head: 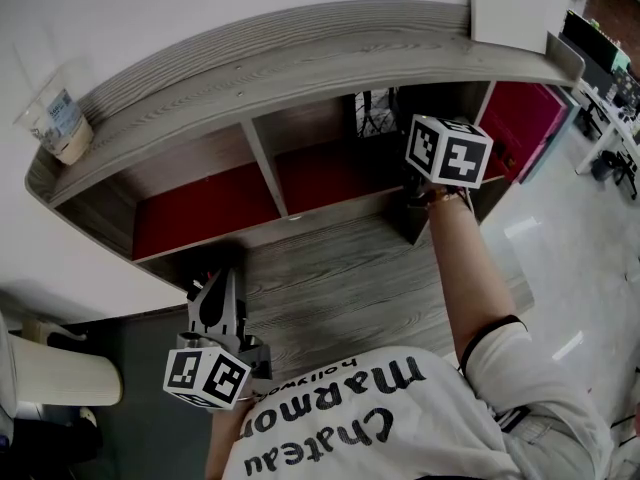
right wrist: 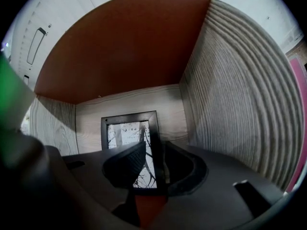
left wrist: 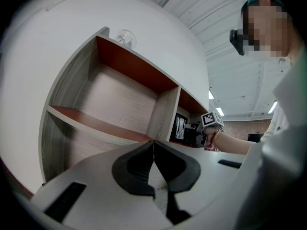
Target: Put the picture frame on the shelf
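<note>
- Inside the shelf (head: 300, 48), in the compartment right of the upright divider, the picture frame (right wrist: 124, 133) stands upright on the red floor. It is against the back wall and near the right side wall, so it looks already placed.
- Right claw (right wrist: 154, 147): released. Its jaws stand wide apart, one on each side of the frame's right rail, and the pads do not appear to press on it.
- Left claw (left wrist: 153, 145): clenched on nothing, held low in front of the shelf, well apart from the frame.
- Handling, as a judgement: the frame looks rigid and light, with a thin black moulding and a glazed front that could crack or smear. A side rail is the safest hold. Standing on edge, it could tip if a withdrawing jaw brushes it.
- Only the right gripper view shows the bare-branch print and the jaws around the rail. In the head view the marker cube (head: 450, 150) hides most of the frame, though a plastic cup (head: 58, 118) shows on top.
</note>
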Demonstrator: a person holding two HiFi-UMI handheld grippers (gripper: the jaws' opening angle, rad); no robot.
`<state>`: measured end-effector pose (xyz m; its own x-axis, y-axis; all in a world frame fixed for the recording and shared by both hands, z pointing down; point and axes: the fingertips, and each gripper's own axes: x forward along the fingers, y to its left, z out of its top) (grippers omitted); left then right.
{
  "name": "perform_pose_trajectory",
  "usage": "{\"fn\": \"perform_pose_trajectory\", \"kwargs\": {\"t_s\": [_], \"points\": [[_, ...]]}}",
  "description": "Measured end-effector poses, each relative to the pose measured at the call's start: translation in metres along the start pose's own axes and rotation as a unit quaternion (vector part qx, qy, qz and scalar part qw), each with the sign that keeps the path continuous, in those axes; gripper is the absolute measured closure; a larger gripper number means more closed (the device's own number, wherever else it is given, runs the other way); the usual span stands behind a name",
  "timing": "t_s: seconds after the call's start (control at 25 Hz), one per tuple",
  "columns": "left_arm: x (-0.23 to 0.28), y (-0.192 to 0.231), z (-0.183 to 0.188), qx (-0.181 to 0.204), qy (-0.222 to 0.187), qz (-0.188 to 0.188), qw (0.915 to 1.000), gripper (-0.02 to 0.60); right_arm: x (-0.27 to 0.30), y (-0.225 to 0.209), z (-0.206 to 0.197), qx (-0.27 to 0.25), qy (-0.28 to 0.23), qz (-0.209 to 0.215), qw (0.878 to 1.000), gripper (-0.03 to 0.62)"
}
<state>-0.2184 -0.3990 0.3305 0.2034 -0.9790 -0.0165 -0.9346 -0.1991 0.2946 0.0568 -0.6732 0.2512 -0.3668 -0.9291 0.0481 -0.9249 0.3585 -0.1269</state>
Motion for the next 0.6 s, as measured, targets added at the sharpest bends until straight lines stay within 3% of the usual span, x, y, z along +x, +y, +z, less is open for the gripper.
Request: {"fn": "perform_pose_trajectory", "kwargs": {"t_s": [0.6], "points": [[-0.007, -0.003, 0.004, 0.002, -0.002, -0.010, 1.0000, 0.565, -0.017, 0.009, -0.006, 0.001, 0.006, 0.010, 1.000, 0.461]]}}
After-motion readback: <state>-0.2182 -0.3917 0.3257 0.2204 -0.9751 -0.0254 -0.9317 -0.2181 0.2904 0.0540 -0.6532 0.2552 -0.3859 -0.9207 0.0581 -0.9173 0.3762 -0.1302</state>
